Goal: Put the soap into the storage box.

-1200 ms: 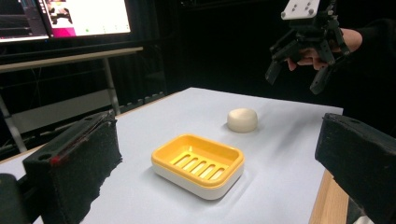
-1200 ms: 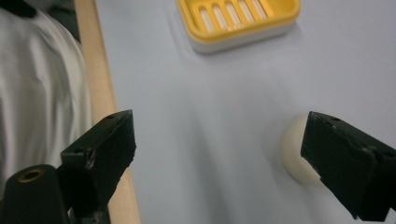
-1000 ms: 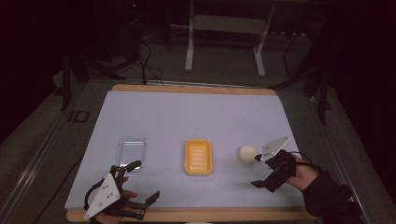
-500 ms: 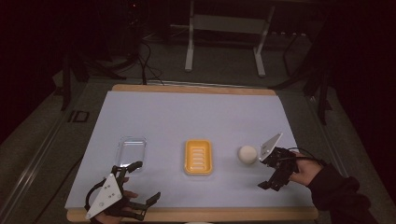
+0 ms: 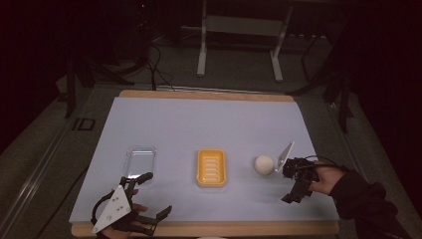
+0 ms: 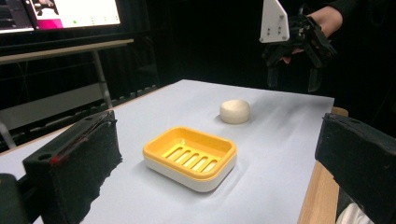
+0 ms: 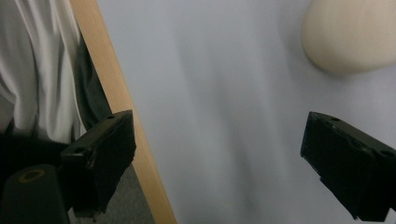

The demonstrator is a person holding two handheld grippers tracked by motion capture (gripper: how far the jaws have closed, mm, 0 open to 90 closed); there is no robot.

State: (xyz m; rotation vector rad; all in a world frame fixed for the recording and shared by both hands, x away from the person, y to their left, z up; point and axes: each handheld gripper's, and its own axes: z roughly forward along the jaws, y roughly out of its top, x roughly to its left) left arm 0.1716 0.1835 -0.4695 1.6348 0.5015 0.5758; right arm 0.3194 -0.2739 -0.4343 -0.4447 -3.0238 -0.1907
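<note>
Both hand-held grippers are spread wide and empty; the right hand-held gripper (image 5: 292, 183) hovers just beside the soap (image 5: 263, 165)

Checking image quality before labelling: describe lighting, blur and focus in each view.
High view: dim, room beyond the table nearly black, soft and grainy. Left gripper view: sharpest, yellow soap dish and soap bar crisp with soft shadows, near jaws slightly soft, a bright monitor behind. Right gripper view: motion-smeared tabletop, soap bar blurred at the top corner, jaws sharper.

The right gripper view cuts off the cream soap bar (image 7: 348, 35) at its top-right edge
</note>
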